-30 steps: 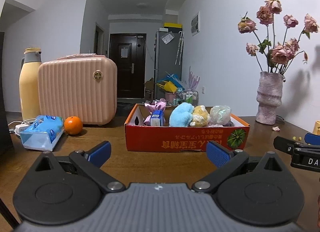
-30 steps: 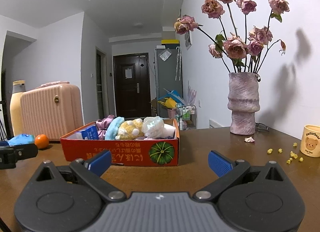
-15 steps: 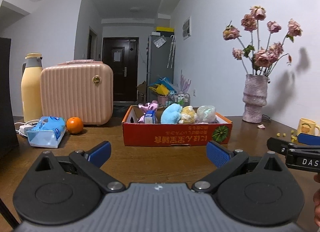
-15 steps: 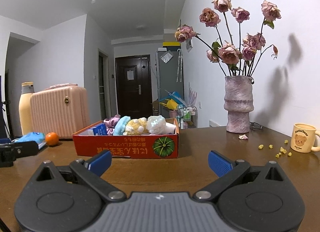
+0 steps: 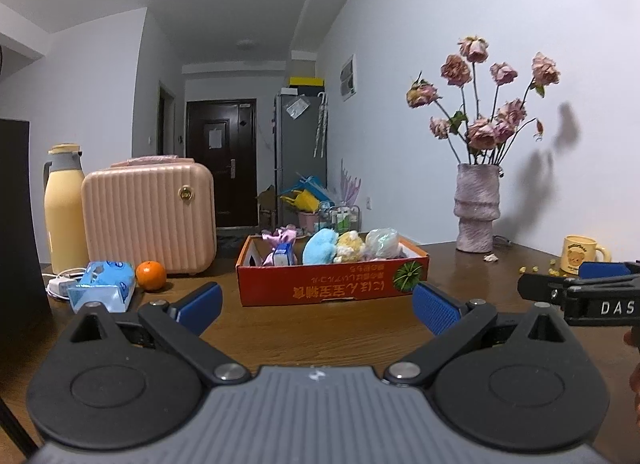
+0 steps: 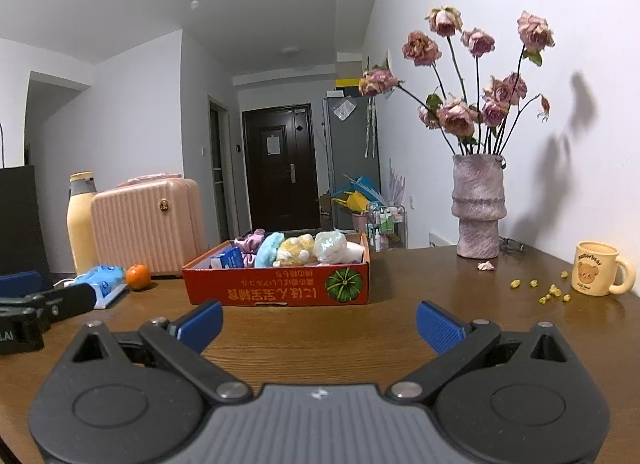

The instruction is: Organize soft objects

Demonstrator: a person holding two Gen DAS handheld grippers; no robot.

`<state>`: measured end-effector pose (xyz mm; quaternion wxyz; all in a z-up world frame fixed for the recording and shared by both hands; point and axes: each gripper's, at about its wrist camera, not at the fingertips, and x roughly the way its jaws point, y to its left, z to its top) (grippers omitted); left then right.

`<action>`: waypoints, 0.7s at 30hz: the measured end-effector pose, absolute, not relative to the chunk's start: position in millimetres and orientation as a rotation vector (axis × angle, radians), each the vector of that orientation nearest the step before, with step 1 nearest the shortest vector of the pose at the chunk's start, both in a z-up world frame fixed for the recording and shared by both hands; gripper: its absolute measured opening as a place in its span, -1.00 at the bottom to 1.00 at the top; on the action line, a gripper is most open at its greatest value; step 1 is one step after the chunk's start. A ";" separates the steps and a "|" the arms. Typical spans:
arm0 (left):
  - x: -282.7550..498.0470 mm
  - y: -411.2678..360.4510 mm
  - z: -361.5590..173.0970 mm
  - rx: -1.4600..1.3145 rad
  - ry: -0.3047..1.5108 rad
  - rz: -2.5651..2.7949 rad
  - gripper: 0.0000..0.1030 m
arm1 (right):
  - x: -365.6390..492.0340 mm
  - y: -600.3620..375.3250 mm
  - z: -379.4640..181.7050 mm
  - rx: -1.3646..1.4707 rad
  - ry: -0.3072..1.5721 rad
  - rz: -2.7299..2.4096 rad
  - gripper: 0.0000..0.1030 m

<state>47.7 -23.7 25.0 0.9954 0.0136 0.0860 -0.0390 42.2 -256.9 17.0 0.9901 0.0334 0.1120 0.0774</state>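
Both tools backed away from red box (image 6: 276, 292); left tool (image 5: 316, 304), right tool (image 6: 318, 322) apart, empty; soft toys (image 6: 298, 250) boxed, task seemingly complete.

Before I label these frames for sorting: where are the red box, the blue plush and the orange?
red box (image 6: 276, 292), right wrist view, on its printed front wall.
blue plush (image 6: 267, 249), right wrist view, on its fuzzy body.
orange (image 5: 151, 275), left wrist view, on its middle.

Dim, cool indoor light; dried pink roses (image 6: 476, 75) cast soft shadows on white wall (image 6: 580, 43). Strong fisheye bending, dark corner vignetting; distant hallway slightly soft.
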 end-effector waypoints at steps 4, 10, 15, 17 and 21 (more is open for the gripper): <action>33.4 -24.1 29.9 0.036 0.157 -0.092 1.00 | 24.1 -257.0 24.8 0.049 0.218 0.155 1.00; 8.9 -22.4 30.5 0.031 0.145 -0.106 1.00 | -0.5 -254.2 31.4 -0.002 0.202 0.148 1.00; -4.1 -22.0 30.2 0.029 0.150 -0.115 1.00 | -16.6 -251.4 32.4 -0.015 0.205 0.160 1.00; -8.1 -22.1 30.2 0.030 0.151 -0.119 1.00 | -23.2 -249.1 31.5 -0.016 0.208 0.173 1.00; -15.3 -22.3 29.3 0.025 0.160 -0.132 1.00 | -30.2 -246.3 29.0 -0.020 0.211 0.192 1.00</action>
